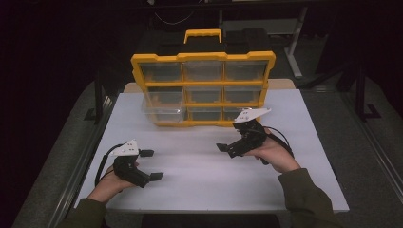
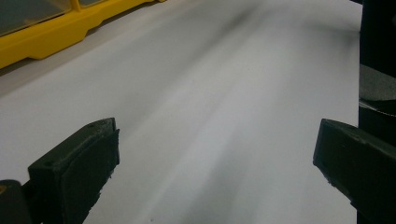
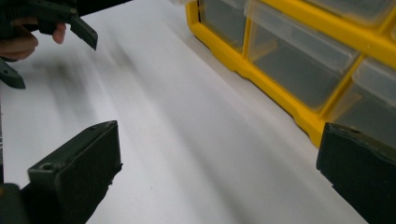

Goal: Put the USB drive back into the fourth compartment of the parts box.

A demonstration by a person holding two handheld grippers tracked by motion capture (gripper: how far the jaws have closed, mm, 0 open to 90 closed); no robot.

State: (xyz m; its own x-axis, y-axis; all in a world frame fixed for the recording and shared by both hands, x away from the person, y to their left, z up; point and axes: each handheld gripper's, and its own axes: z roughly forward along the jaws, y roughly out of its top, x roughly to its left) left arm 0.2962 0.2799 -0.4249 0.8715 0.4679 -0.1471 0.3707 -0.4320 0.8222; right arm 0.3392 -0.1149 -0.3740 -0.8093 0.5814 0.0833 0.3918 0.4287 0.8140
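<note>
A yellow organiser [image 1: 203, 88] with clear plastic drawers and a carry handle stands upright at the back of the white table [image 1: 199, 185]. Its lower-left drawer [image 1: 161, 113] sticks out a little. My left gripper [image 1: 152, 165] rests low near the table's front left, jaws wide apart and empty; in the left gripper view [image 2: 215, 158] only bare table lies between them. My right gripper [image 1: 232, 137] hovers just in front of the organiser's lower right, open and empty [image 3: 219, 163], with the drawers [image 3: 285, 65] close beside its right jaw.
The organiser's yellow base [image 2: 46, 39] edges the upper left of the left gripper view. The left gripper [image 3: 49, 56] and its hand appear far off in the right gripper view. Dark floor and metal frame legs surround the table.
</note>
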